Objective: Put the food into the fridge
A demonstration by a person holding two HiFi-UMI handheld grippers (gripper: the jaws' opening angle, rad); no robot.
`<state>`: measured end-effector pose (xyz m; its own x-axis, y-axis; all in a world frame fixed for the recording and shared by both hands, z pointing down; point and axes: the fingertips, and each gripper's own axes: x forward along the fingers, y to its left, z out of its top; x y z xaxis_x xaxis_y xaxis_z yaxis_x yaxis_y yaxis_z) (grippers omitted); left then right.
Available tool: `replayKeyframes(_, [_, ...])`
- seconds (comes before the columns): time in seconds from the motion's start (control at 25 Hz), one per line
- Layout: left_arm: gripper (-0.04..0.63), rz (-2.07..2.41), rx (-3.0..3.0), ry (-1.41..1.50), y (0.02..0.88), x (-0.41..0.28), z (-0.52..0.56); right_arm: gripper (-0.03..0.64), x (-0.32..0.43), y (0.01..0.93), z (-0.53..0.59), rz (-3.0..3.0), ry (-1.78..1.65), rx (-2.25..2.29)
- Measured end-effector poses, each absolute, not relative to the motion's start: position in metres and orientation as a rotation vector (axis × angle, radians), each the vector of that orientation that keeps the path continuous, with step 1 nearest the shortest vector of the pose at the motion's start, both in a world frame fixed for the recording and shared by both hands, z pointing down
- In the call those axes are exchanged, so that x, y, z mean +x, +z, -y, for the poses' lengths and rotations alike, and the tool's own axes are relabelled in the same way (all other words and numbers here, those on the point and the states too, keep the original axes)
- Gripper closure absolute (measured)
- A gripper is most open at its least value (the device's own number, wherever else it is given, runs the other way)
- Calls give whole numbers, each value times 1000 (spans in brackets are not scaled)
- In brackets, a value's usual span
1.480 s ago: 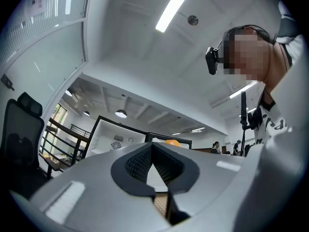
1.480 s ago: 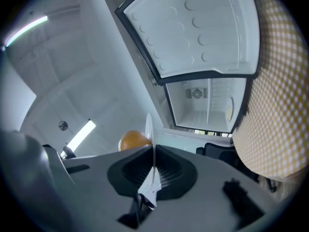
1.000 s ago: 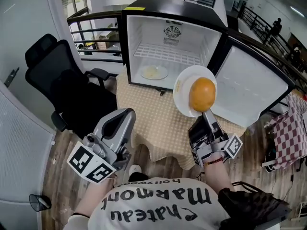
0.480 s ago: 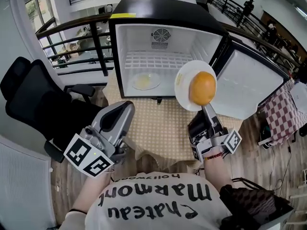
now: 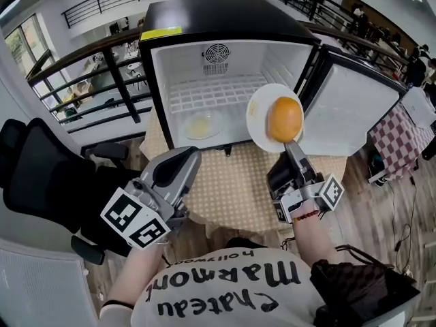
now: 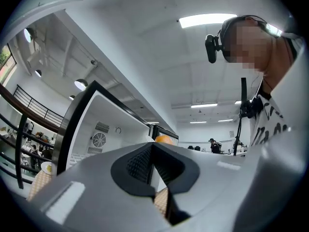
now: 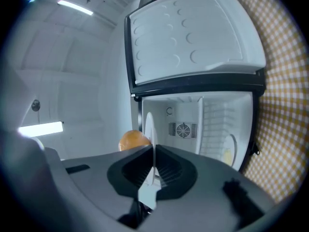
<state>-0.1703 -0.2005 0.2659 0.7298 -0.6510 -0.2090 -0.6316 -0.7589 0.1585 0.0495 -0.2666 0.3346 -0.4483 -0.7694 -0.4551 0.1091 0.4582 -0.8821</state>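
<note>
The right gripper point(image 5: 291, 147) has its jaws pressed tight on the near rim of a white plate point(image 5: 259, 114). The orange round food point(image 5: 284, 119) sits on this plate, a little toward the side of the jaws. Plate and food hang in the air above the middle of the table point(image 5: 231, 189), just in front of the open fridge point(image 5: 225, 16) and not yet inside it. The fridge stands at the far edge of the table, with its door point(image 5: 351, 107) swung wide to the right. The left gripper point(image 5: 189, 159) hovers over the left front part of the table, its jaws together and nothing between them. Inside the fridge a small plate point(image 5: 201, 124) with something pale yellow lies on the floor near the left wall, and a wire shelf point(image 5: 218, 90) sits higher, toward the back. The step in hand seems to be carrying the plate in. To do it well, the plate should be held level, because the food is round and nothing stops it from rolling off. The grip is only on a thin rim, so a slow, straight push is safer than a swing. The free place looks to be the right half of the fridge floor, beside the small plate. The plate should pass below the shelf and touch down flat, and only then may the jaws open
</note>
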Motion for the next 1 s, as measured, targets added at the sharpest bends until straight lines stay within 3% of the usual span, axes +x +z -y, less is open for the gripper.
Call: replayKeyframes(1.0, [592,935,2733,-311,318,-152,292,592,44,414,398,-1520,-1317,-936])
